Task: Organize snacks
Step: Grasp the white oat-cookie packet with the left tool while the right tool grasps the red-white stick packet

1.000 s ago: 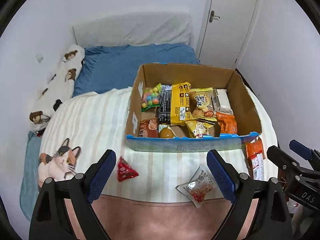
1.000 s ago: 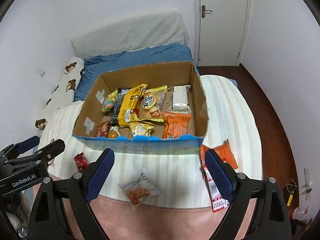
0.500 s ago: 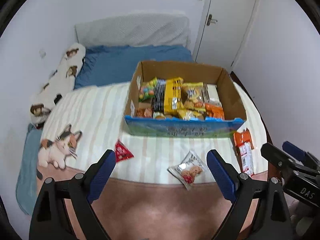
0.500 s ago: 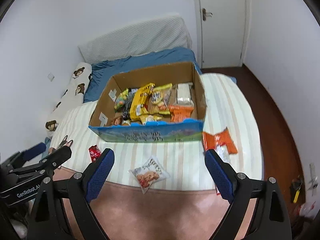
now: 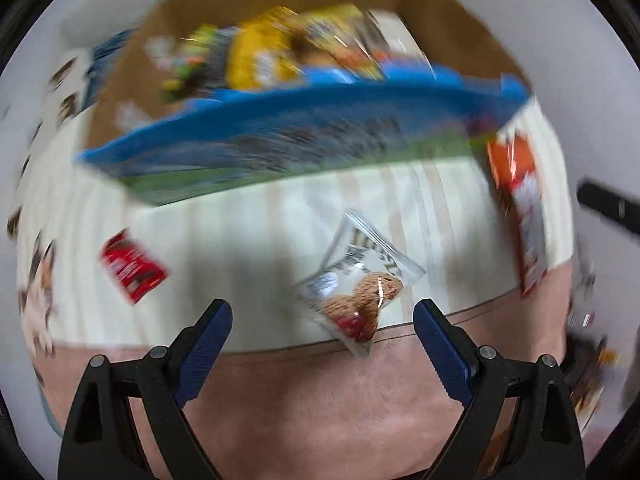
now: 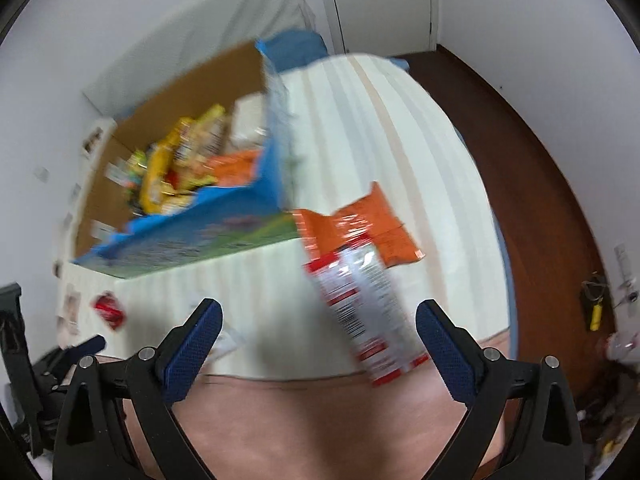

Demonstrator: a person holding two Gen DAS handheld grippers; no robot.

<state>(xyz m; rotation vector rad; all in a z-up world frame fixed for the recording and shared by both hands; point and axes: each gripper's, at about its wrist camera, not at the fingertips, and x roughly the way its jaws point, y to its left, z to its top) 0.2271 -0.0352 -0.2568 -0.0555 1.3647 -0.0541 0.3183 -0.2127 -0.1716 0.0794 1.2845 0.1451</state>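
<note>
A cardboard box with a blue front, full of snack packs, stands on the striped bed cover. In the left wrist view a clear cookie packet lies just ahead of my left gripper, which is open and empty above it. A small red packet lies to its left. In the right wrist view a long red-and-white packet lies over an orange packet beside the box. My right gripper hangs open and empty over the long packet. Both views are blurred.
The bed cover ends in a pink border near me. A brown wood floor and white walls lie to the right. The left gripper shows at the right wrist view's lower left edge. A cat print marks the cover's left side.
Both grippers have dropped toward the bed and tipped downward; the packets now look much bigger and nearer. The right gripper's jaws stand slightly wider. Nothing was taken hold of.
</note>
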